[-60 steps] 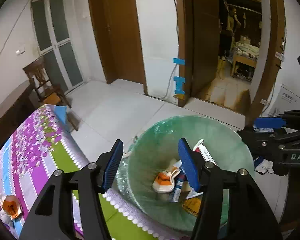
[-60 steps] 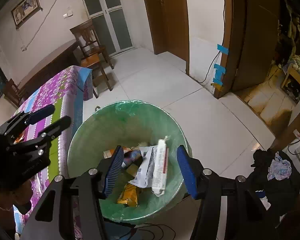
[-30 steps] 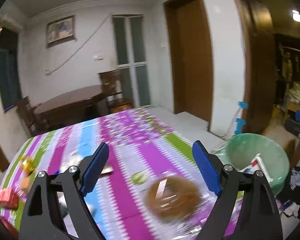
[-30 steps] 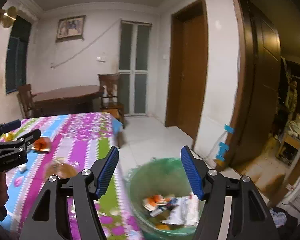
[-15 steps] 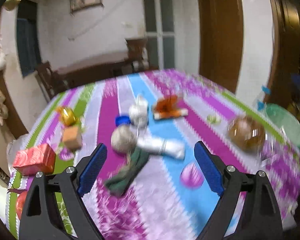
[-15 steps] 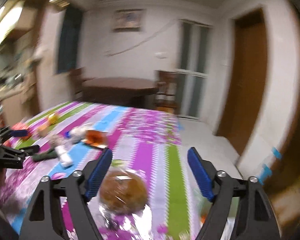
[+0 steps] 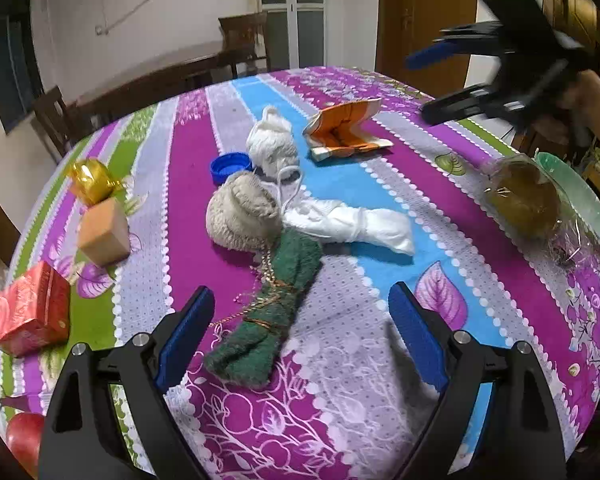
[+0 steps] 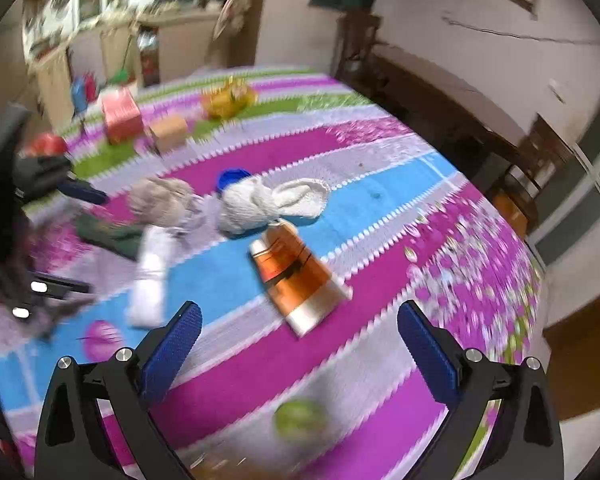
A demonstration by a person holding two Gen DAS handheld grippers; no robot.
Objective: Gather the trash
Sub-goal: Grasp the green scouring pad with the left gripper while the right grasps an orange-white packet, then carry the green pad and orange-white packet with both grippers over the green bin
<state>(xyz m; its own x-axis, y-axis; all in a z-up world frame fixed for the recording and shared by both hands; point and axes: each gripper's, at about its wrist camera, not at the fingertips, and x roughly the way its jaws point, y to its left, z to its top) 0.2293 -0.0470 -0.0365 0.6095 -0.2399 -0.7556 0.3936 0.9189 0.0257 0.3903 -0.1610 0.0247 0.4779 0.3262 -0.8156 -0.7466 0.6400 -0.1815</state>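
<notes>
Trash and oddments lie on the striped floral tablecloth (image 7: 196, 120). My left gripper (image 7: 300, 332) hangs open just above a green rolled cloth (image 7: 268, 312), nothing between its fingers. Beyond it lie a beige knitted ball (image 7: 240, 216), a white sock (image 7: 352, 224), a white knitted piece (image 7: 272, 144), a blue cap (image 7: 230, 166) and an orange wrapper (image 7: 346, 130). My right gripper (image 8: 300, 344) is over the table, its jaws opening and empty, with the orange wrapper (image 8: 296, 276) just ahead of it. It shows at the upper right in the left wrist view (image 7: 432, 80).
A gold foil ball (image 7: 92, 182), tan cube (image 7: 104, 232), red box (image 7: 30, 316) and red apple (image 7: 24, 436) sit at the left. A brown bun in clear wrap (image 7: 520, 200) lies by the right table edge, with the green-lined bin (image 7: 580, 196) just beyond. A dark table and chairs stand behind.
Both grippers swung away from the bin to over the table. The left sank toward the green cloth. The right rolled, opened wider and now faces the orange wrapper.
</notes>
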